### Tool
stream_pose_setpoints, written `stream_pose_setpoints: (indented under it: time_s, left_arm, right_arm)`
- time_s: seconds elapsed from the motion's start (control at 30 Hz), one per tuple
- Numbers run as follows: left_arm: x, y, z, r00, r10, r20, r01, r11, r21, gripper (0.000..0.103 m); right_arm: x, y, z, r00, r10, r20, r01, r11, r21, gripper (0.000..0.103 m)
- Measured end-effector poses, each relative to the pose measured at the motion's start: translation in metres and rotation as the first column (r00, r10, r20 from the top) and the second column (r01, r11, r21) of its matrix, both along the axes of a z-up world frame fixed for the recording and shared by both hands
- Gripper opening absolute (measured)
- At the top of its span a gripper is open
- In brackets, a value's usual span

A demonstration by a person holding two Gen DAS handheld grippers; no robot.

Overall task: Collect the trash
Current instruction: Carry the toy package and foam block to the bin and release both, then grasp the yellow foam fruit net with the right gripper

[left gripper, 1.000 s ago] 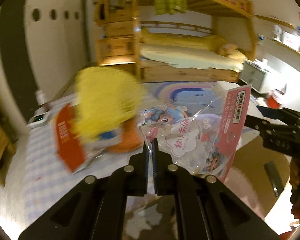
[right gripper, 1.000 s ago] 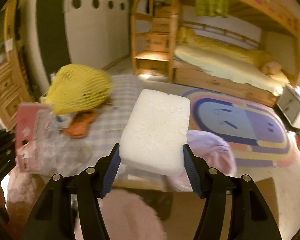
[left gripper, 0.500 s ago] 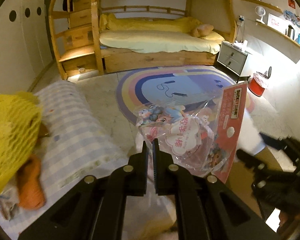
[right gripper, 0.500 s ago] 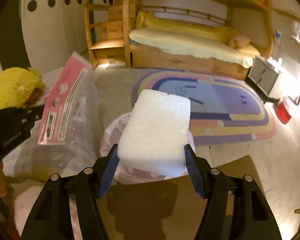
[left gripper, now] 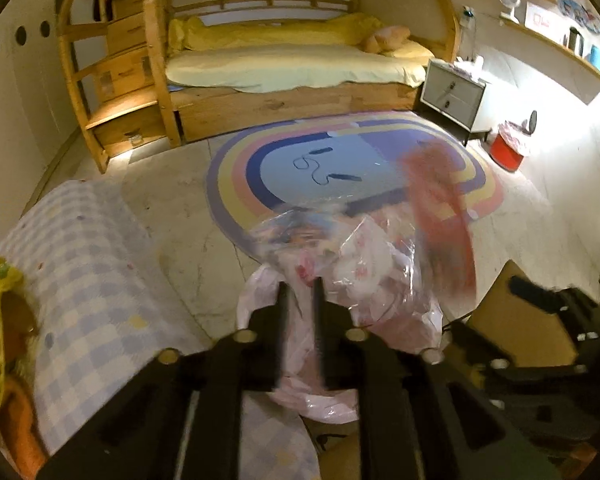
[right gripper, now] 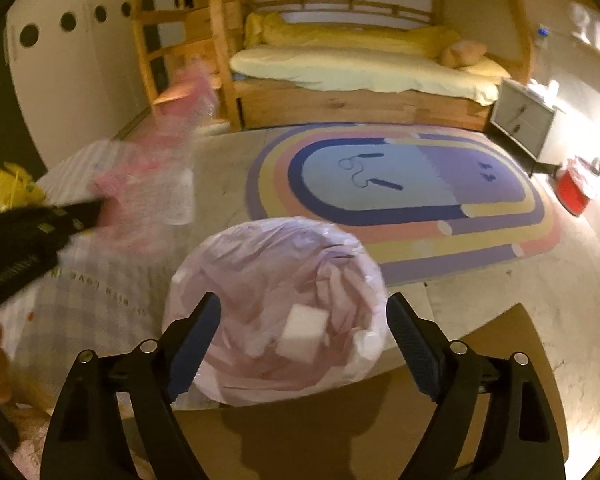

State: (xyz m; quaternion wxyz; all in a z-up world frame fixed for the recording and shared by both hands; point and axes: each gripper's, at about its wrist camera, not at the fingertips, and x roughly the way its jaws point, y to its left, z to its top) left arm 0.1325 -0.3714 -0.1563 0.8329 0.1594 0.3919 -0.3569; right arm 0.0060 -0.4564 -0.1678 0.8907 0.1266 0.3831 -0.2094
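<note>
as your left gripper has just been opening off the light, crinkly, slippery wrapper above the bin, your right gripper gapes empty, its jaws just widened, the foam block lying in the bin.

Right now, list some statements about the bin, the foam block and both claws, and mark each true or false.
1. The white foam block lies inside the pink-lined bin. True.
2. The right claw grips the foam block. False: its jaws stand wide and have just been opening, with nothing pressed between them.
3. The left claw is clamped shut. False: a gap shows between its fingers, which have just been opening. The blurred plastic package is at their tips, and contact cannot be told.
4. A red bucket stands on the floor near the grey nightstand. True.
</note>
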Motion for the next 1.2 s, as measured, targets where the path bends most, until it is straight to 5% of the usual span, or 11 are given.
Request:
stream_pose_setpoints:
  time_s: [0.03,0.4,0.97,1.2]
  left_arm:
    - [0.001,-0.005,-0.005,1.000,-0.017,-0.016,0.017,1.000,0.006,0.043]
    - [-0.002,0.015,0.011,1.000,0.000,-0.007,0.000,1.000,0.007,0.056]
    - [-0.072,0.182,0.105,0.969,0.216,0.117,-0.200,0.970,-0.139,0.065]
    - [-0.079,0.270,0.106,0.912,0.387,0.140,-0.372,0.920,-0.122,0.067]
  right_arm:
    - [-0.003,-0.003,0.003,1.000,-0.012,0.007,0.012,1.000,0.005,0.085]
    - [-0.029,0.001,0.045,0.994,-0.029,0.107,0.030,1.000,-0.008,0.085]
    - [-0.038,0.120,0.116,0.961,0.198,0.193,-0.173,0.975,-0.139,0.085]
    - [-0.016,0.184,0.127,0.900,0.396,0.182,-0.370,0.915,-0.160,0.072]
